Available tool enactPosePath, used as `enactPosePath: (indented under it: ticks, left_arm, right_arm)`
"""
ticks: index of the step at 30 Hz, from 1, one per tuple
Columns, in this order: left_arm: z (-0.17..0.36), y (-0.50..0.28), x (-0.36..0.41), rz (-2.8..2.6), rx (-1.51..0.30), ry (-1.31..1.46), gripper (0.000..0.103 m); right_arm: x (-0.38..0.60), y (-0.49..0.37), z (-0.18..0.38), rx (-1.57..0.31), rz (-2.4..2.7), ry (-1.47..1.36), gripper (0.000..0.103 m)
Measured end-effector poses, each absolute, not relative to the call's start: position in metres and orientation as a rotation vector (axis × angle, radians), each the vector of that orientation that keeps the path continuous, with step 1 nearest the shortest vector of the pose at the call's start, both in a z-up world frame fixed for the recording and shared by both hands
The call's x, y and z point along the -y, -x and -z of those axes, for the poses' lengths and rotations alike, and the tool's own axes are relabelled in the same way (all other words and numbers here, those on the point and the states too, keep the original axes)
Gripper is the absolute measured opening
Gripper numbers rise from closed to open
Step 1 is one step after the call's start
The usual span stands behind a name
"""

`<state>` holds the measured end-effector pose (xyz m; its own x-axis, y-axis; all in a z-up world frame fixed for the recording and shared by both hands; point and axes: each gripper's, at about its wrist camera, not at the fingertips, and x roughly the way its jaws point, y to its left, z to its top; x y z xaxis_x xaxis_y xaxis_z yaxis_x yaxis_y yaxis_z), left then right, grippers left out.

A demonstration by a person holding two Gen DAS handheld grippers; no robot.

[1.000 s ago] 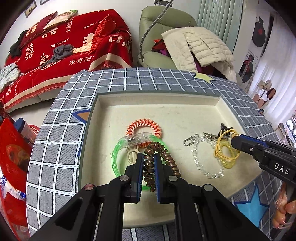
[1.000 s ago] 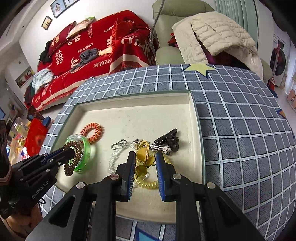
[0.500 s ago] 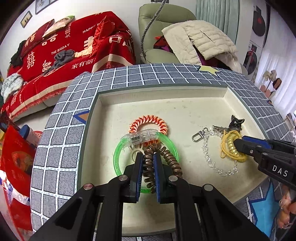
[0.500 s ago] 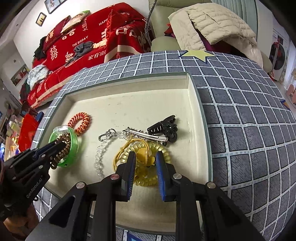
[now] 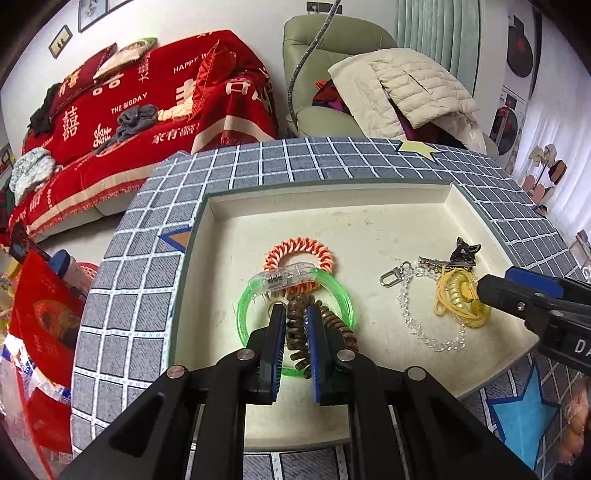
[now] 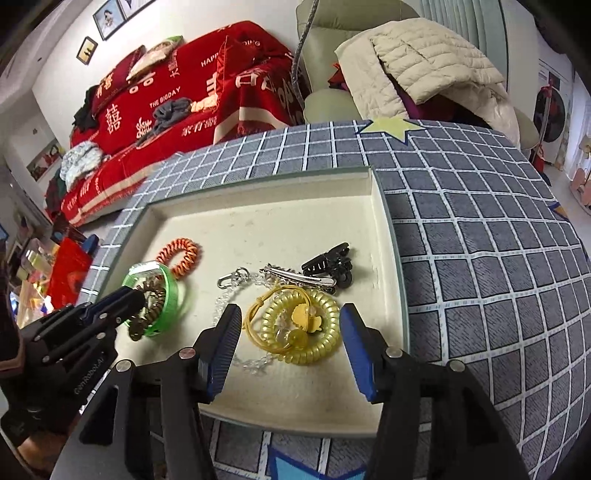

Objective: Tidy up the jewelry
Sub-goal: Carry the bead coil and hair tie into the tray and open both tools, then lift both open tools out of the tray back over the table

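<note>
Brown coil hair tie (image 5: 317, 325) is getting pinched in the left hand-held gripper (image 5: 295, 314), lying over the green bangle (image 5: 295, 295) inside the cream tray (image 5: 332, 199). The right hand-held gripper (image 6: 290, 325) is sitting wide open around the yellow coil tie (image 6: 306, 328), holding nothing. I'd be closing on just that coil's outer loop, since the clear bead chain (image 6: 229, 295) is touching it and looks likely to tangle.

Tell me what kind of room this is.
Most likely a home living room. A sofa under a red blanket stands behind the table, next to a green armchair with a padded jacket thrown over it, and framed pictures hang on the wall.
</note>
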<state>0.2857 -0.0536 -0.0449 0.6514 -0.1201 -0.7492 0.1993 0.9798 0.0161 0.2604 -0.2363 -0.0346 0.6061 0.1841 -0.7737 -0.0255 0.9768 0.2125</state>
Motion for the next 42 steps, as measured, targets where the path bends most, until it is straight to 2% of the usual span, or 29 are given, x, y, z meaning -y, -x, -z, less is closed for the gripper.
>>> enactPosePath:
  ticks: [1, 2, 3, 11, 14, 15, 23, 25, 27, 29, 30, 42]
  left_arm:
    - [0.043, -0.284, 0.053, 0.175, -0.832, -0.104, 0.064]
    - [0.040, -0.282, 0.052, 0.173, -0.818, -0.102, 0.093]
    - [0.036, -0.277, 0.051, 0.171, -0.791, -0.096, 0.098]
    - [0.023, -0.268, 0.047, 0.173, -0.782, -0.083, 0.099]
    - [0.022, -0.264, 0.045, 0.169, -0.786, -0.077, 0.099]
    - [0.021, -0.262, 0.044, 0.165, -0.786, -0.078, 0.103]
    - [0.018, -0.250, 0.039, 0.149, -0.791, -0.076, 0.103]
    - [0.017, -0.246, 0.037, 0.139, -0.792, -0.077, 0.103]
    - [0.016, -0.241, 0.035, 0.127, -0.792, -0.080, 0.103]
    - [0.015, -0.235, 0.033, 0.110, -0.791, -0.083, 0.103]
    - [0.014, -0.232, 0.032, 0.106, -0.790, -0.082, 0.103]
    - [0.001, -0.181, 0.019, 0.075, -0.737, -0.076, 0.103]
  right_arm:
    - [0.237, -0.258, 0.032, -0.908, -0.120, -0.191, 0.060]
    - [0.237, -0.257, 0.030, -0.903, -0.119, -0.195, 0.060]
    - [0.238, -0.254, 0.028, -0.898, -0.116, -0.200, 0.062]
    - [0.240, -0.238, 0.017, -0.878, -0.107, -0.203, 0.063]
    - [0.239, -0.233, 0.015, -0.877, -0.105, -0.197, 0.067]
    - [0.239, -0.231, 0.015, -0.877, -0.105, -0.197, 0.068]
    - [0.232, -0.221, 0.011, -0.870, -0.112, -0.174, 0.071]
    - [0.228, -0.217, 0.008, -0.856, -0.104, -0.154, 0.082]
    - [0.224, -0.211, 0.003, -0.827, -0.091, -0.132, 0.085]
    - [0.222, -0.203, -0.002, -0.800, -0.089, -0.121, 0.094]
    - [0.222, -0.200, -0.005, -0.784, -0.088, -0.120, 0.103]
    - [0.214, -0.159, -0.021, -0.693, -0.069, -0.119, 0.103]
